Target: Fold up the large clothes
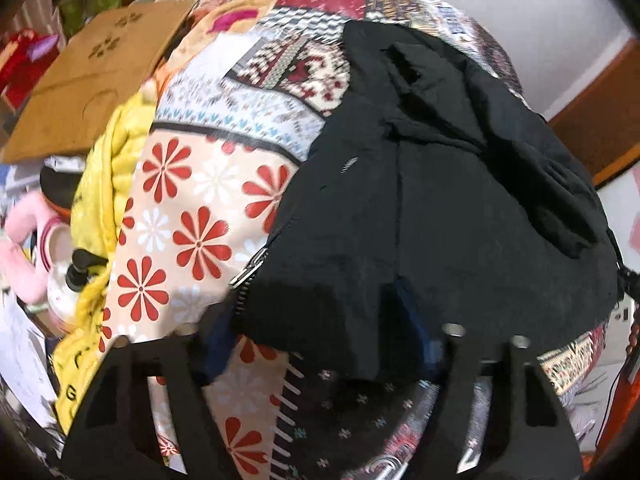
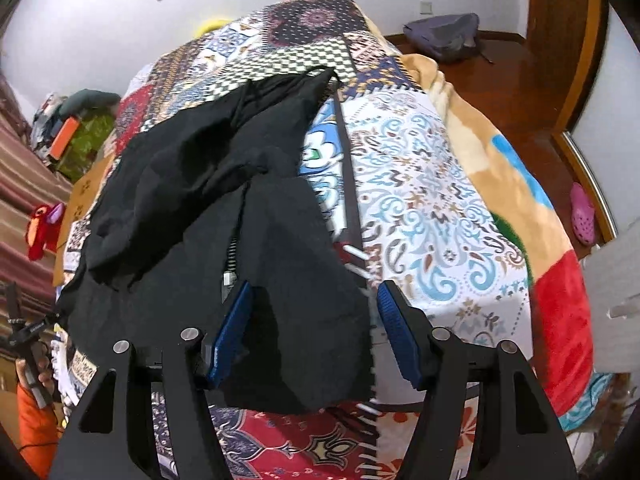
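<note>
Black jacket [image 2: 224,208] hides left fingers [image 1: 224,344], grip unclear; right fingers [image 2: 394,320] spread.

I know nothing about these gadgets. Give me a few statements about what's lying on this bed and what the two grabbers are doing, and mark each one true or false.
1. The black zippered jacket lies on a colourful patchwork bedspread. True.
2. The right gripper is clamped shut. False: its blue padded fingers stand wide apart, with the jacket's near edge between them.
3. The jacket is neatly folded into a square. False: it lies rumpled and spread out.
4. A pink clog shoe sits on the wooden floor beside the bed. True.
5. The left gripper holds a white towel. False: only the black jacket's hem drapes over its fingers; whether they grip it cannot be told.
</note>
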The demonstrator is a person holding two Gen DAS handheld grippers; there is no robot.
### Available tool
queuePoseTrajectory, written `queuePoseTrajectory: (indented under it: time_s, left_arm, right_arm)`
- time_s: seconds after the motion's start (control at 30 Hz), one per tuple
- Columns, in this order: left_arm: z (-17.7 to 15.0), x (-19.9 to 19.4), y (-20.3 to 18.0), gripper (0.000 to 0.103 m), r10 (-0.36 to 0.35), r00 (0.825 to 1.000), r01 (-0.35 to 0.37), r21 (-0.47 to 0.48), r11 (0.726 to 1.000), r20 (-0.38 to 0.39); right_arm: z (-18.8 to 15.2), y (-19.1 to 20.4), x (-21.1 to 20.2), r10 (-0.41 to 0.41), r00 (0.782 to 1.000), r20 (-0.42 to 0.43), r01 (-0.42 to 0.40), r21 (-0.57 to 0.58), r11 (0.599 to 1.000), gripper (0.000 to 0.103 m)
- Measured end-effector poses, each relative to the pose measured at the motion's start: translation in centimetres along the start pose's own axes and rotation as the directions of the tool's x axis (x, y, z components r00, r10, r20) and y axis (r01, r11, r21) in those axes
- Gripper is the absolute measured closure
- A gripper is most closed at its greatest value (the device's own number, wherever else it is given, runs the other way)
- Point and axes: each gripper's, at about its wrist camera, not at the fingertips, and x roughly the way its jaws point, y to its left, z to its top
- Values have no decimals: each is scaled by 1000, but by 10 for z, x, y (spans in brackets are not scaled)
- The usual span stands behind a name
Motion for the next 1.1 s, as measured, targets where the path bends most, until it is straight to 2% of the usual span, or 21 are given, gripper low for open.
queuePoseTrajectory:
  time_s: [0.07, 0.1, 0.13, 0.23, 0.33, 0.4, 0.47, 0.5, 0.57, 0.6, 0.67, 0.73, 0.87, 0.97, 1.1]
  left_arm:
    - [-1, -10, -7, 63, -14, 1000, 13, 19, 1000, 17]
    - [-1, -14, -8, 70, -32, 999, 31, 24, 999, 25]
    - [0, -20, -11, 76, -64, 997, 64, 25, 998, 38]
    - [3, -33, -17, 76, -111, 990, 109, 27, 994, 82]
    - [3, -24, -18, 76, -90, 994, 89, 32, 996, 62]
    - [6, -9, -15, 69, -80, 996, 80, 9, 997, 25]
    - [1, 3, -7, 56, -78, 997, 78, -22, 997, 4]
    - [0, 6, -5, 54, -75, 997, 75, -31, 997, -2]
    - [-2, 11, -2, 54, -69, 998, 69, -52, 996, -11]
    - [-2, 9, -3, 56, -68, 998, 68, -51, 996, -6]
    - [2, 1, -9, 82, -77, 997, 77, -26, 997, 12]
    - [7, -9, -16, 92, -116, 993, 116, -15, 993, 33]
    - [32, -39, -37, 94, -193, 977, 192, 23, 981, 94]
    - [61, -61, -54, 94, -256, 955, 252, 46, 967, 149]
    - [116, -78, -70, 94, -321, 926, 319, 46, 947, 198]
  right_arm:
    - [-1, 7, -6, -16, 1000, 26, 17, -26, 1000, 63]
    - [0, 8, -8, -12, 999, 35, 14, -37, 999, 75]
    - [0, 9, -11, 1, 999, 45, 0, -40, 999, 82]
    - [1, 2, -13, 52, 998, 38, -51, -22, 998, 83]
    - [-3, -9, 1, 48, 999, -8, -48, 12, 999, 79]
    - [-8, -21, 9, 104, 994, -15, -103, 66, 992, 78]
    - [-7, -26, 9, 135, 991, -16, -133, 101, 986, 78]
    - [-6, -25, 9, 132, 991, -20, -130, 104, 986, 78]
    - [-4, -18, 6, 117, 993, -15, -116, 79, 990, 85]
    - [-3, -13, 4, 117, 993, -13, -116, 61, 991, 87]
    - [0, -3, -4, 111, 994, 6, -111, 18, 994, 89]
    - [7, 8, -13, 116, 993, 38, -115, -18, 993, 90]
    - [34, 26, -28, 154, 984, 93, -150, -49, 988, 91]
    - [65, 38, -32, 165, 978, 130, -156, -73, 985, 92]
    - [105, 46, -24, 172, 972, 158, -160, -83, 984, 92]
